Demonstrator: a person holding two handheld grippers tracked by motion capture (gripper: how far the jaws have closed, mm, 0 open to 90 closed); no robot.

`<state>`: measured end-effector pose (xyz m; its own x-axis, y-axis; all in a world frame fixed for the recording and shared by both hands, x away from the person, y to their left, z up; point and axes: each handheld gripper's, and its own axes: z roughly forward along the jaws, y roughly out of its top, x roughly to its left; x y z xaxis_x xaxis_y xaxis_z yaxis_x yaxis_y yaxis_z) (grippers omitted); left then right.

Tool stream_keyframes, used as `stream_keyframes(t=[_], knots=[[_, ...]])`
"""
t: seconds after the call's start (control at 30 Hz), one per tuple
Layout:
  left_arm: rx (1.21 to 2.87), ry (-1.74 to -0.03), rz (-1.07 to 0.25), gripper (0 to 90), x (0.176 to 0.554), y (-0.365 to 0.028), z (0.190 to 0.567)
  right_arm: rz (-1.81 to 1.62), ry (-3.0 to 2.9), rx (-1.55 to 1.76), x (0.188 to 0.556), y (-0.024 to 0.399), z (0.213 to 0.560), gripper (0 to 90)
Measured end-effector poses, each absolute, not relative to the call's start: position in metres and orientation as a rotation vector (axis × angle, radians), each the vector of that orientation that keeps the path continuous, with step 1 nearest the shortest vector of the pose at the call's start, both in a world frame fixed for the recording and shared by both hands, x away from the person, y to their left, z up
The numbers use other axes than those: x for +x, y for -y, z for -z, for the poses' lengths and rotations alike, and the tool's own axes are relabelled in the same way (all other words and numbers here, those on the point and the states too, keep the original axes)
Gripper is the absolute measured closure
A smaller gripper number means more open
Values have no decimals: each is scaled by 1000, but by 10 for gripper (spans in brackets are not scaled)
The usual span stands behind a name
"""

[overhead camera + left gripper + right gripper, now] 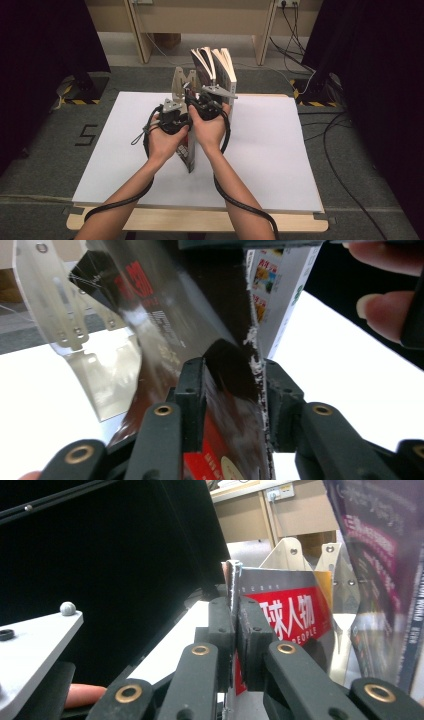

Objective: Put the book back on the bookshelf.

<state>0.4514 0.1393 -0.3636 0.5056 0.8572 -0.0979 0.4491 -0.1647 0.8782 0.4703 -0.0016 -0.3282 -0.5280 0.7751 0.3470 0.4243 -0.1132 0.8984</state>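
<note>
A glossy magazine (186,150) with a red and black cover stands on edge on the white table (280,150), held between both hands. In the left gripper view its thick page edge (230,365) fills the gap of my left gripper (232,385), and both pads press on it. My right gripper (235,630) is shut on a thin upper edge of the same magazine (290,615), with the red cover showing just beyond the jaws. In the high view the left gripper (170,116) and right gripper (207,107) sit side by side over the magazine's far end.
Several books (215,65) stand upright at the table's back edge beside a metal bookend (181,82), close ahead of the grippers. The bookend (75,315) and a white-covered book (280,290) appear behind the magazine. A purple book (385,555) stands right of the right gripper's jaws.
</note>
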Motion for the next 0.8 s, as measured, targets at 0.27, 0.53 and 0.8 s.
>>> stream_keyframes(t=[0.27,0.53,0.8], knots=[[1810,-1110,-594,768,448,-146,365,-1665,-1901,1281,471,-7,328,819],[1760,-1135,-576,834,448,-157,370,-1695,-1963,1198,466,-7,325,660],[1715,-1120,-549,844,447,-165,370,-1684,-1896,1210,455,26,331,617]])
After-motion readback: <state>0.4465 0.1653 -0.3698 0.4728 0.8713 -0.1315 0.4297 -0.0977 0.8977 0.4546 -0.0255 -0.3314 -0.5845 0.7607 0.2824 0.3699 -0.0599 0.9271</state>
